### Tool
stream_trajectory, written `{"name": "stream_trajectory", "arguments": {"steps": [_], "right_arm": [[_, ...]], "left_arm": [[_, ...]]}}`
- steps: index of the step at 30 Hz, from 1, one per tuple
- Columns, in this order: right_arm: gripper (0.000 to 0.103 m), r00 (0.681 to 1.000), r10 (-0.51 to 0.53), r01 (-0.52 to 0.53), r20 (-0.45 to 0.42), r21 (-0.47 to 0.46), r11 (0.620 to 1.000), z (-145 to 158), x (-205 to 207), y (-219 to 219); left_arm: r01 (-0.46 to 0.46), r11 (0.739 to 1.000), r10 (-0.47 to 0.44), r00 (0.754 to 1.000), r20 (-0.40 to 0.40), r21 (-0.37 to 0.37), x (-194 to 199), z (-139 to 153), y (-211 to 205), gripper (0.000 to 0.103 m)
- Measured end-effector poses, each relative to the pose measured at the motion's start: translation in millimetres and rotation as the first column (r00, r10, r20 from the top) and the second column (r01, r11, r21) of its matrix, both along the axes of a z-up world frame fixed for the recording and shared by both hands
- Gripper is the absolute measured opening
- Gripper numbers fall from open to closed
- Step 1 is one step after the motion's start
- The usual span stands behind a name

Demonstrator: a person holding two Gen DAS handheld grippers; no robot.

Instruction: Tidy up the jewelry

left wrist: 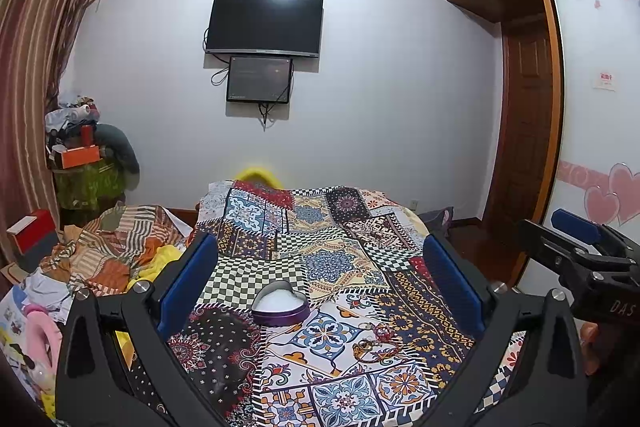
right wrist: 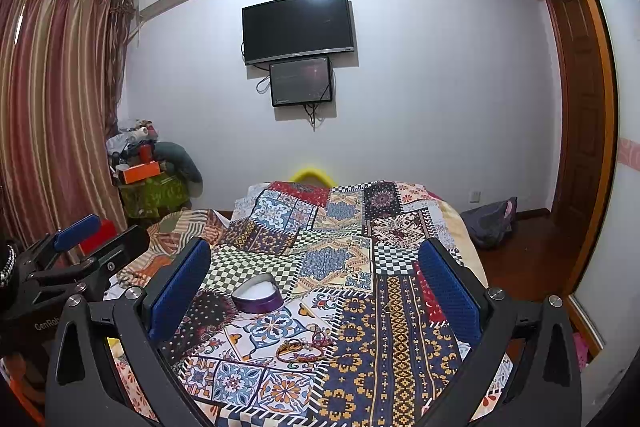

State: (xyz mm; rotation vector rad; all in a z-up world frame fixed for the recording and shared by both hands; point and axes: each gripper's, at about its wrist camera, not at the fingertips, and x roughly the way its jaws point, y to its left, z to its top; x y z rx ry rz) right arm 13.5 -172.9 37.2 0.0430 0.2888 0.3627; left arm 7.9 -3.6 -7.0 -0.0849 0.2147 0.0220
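Patchwork-print bedspread [left wrist: 344,227] w/ heart-shaped purple tin box [left wrist: 281,307], open, white lining, nothing inside. Tangle of gold/red bracelets [left wrist: 376,341] just beside it, not boxed. Left gripper [left wrist: 320,291] & right gripper [right wrist: 308,287] both spread apart, holding nothing. Task barely begun.

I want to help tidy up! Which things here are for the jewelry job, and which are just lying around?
For the job:
- bracelets on the patchwork bedspread
- heart-shaped box, open
- left gripper and right gripper, both open and holding nothing

Just lying around:
- crumpled striped bedding
- TV
- dark bag on the floor
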Motion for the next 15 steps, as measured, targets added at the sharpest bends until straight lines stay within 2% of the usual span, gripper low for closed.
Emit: {"name": "stream_trajectory", "arguments": {"steps": [15], "right_arm": [[0.103, 0.999, -0.015, 0.014, -0.047, -0.015, 1.0, -13, 10, 0]], "left_arm": [[0.008, 1.0, -0.008, 0.999, -0.04, -0.003, 14, -10, -1, 0.103]]}}
